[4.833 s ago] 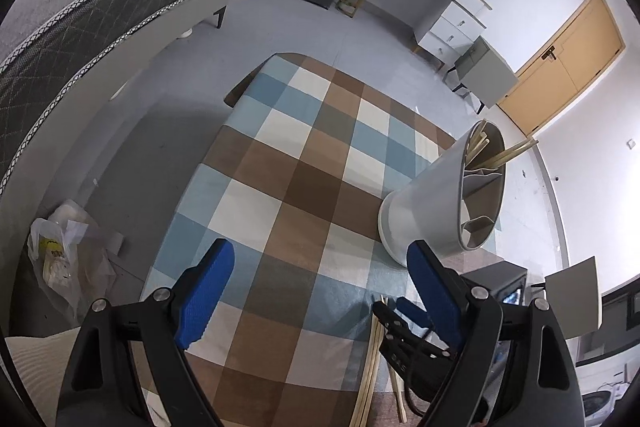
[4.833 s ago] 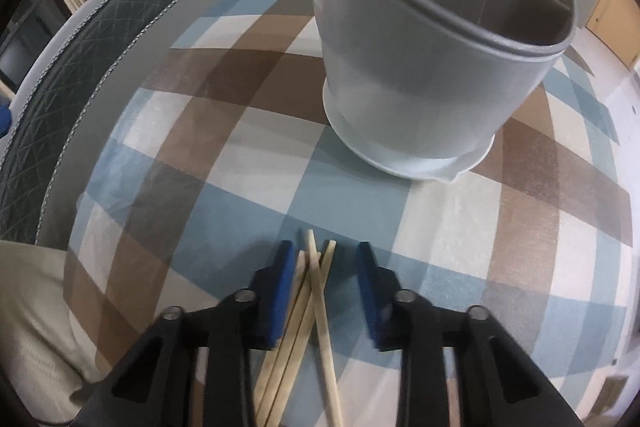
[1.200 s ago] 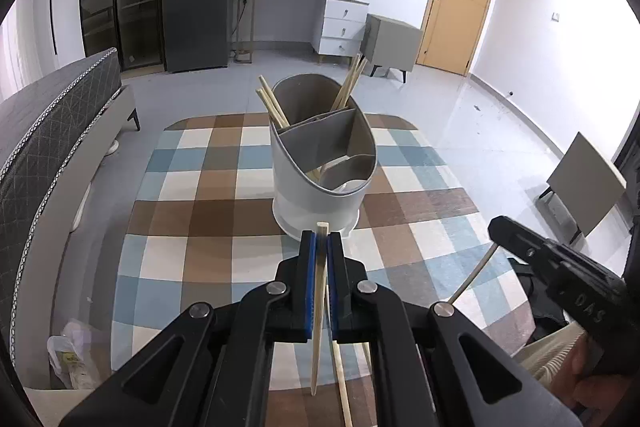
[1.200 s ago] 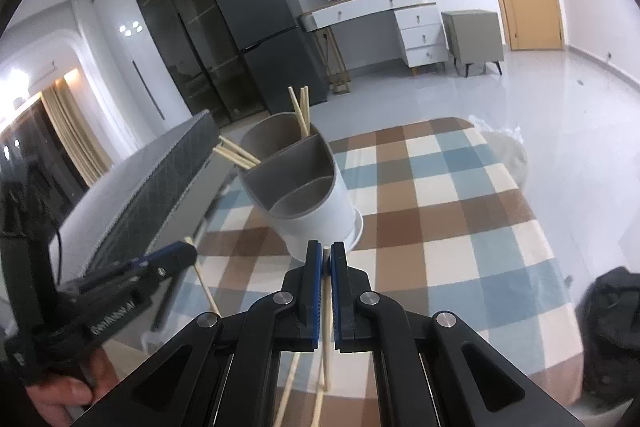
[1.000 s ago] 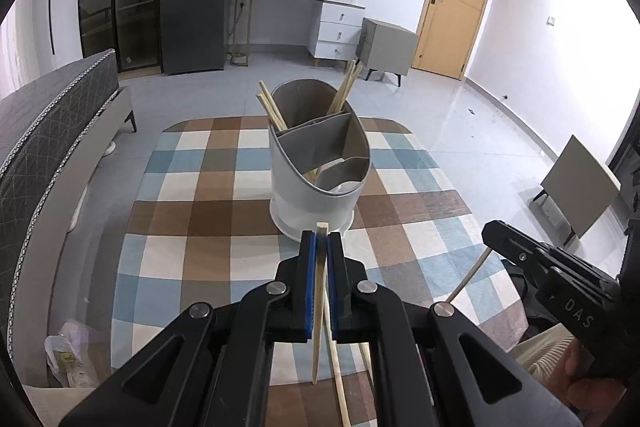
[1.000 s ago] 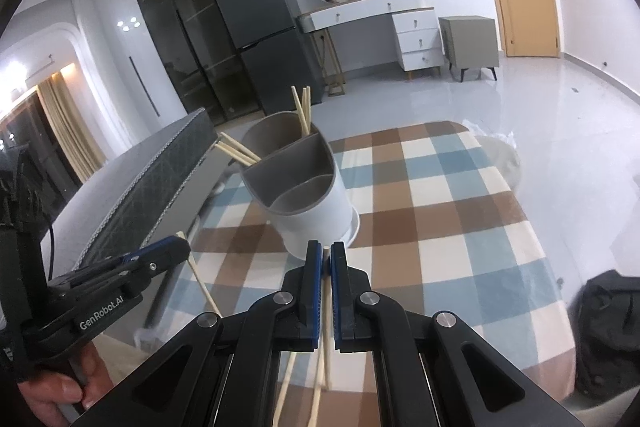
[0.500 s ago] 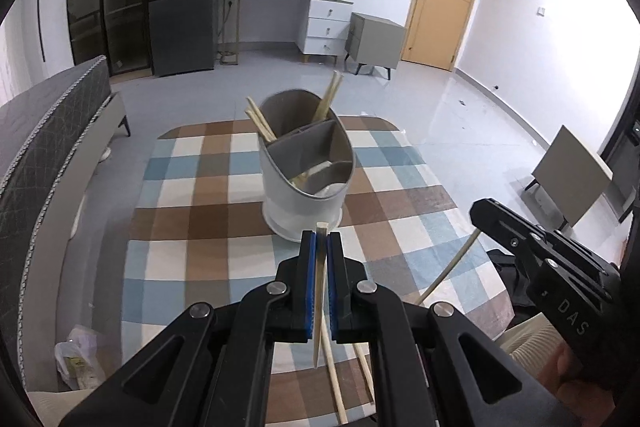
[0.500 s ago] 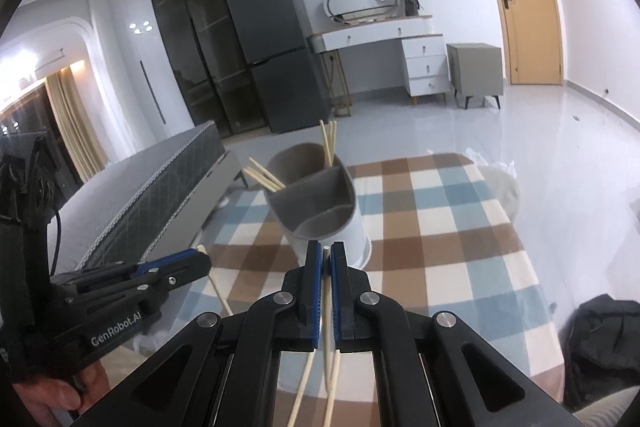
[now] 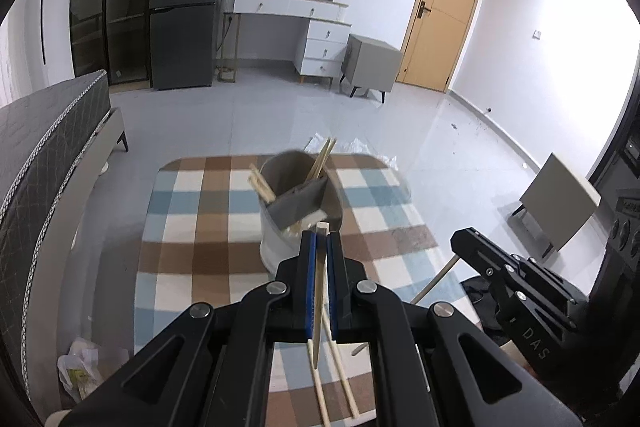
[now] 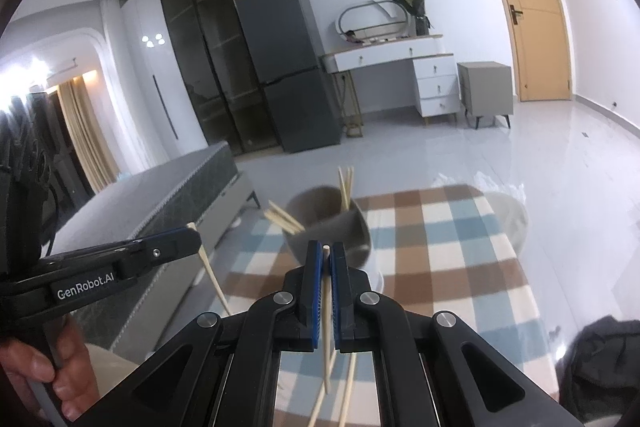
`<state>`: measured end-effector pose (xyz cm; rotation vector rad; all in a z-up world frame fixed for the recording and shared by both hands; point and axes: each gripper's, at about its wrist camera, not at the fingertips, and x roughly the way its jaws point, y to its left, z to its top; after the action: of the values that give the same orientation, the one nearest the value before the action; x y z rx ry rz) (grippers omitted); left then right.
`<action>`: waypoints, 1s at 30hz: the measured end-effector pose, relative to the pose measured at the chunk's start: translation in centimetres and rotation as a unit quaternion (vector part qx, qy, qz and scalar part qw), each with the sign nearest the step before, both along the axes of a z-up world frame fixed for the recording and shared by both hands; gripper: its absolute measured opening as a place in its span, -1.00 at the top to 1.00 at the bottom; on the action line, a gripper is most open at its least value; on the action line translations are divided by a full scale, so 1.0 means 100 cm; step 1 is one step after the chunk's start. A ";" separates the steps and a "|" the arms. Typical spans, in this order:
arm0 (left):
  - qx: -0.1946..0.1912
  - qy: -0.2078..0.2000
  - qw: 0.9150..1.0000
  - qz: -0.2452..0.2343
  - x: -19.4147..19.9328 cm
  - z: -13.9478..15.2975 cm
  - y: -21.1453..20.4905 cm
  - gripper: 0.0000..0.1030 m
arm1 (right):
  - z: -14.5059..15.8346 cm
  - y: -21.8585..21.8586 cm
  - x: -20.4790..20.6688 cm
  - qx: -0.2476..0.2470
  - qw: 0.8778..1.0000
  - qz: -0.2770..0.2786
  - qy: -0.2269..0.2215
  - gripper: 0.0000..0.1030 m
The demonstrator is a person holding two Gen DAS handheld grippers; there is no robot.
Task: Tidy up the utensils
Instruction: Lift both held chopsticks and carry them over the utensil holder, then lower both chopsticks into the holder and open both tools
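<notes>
Partly done: some chopsticks already stand in the grey holder (image 9: 300, 203) just ahead of both grippers, left gripper (image 9: 319, 251) & right gripper (image 10: 326, 261) each clamped tight on a chopstick (image 9: 318, 299), w/ a couple loose sticks (image 9: 340, 379) on the table (image 9: 180, 267) below them.

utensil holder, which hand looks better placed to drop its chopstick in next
Probably the left. Both grippers are shut on a chopstick, but the left gripper has its tip right at the utensil holder rim, while the right gripper looks a little farther back. Close call.
</notes>
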<state>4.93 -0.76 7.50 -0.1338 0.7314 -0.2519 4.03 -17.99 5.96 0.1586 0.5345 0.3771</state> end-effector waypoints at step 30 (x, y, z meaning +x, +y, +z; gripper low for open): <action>-0.032 -0.041 0.998 0.047 0.137 0.035 0.030 0.98 | 0.068 0.014 0.155 0.054 0.997 0.044 -0.031 0.93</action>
<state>18.67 2.20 11.00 -0.2173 0.6335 -0.1912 19.56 -16.60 12.73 0.2265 0.4602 0.4948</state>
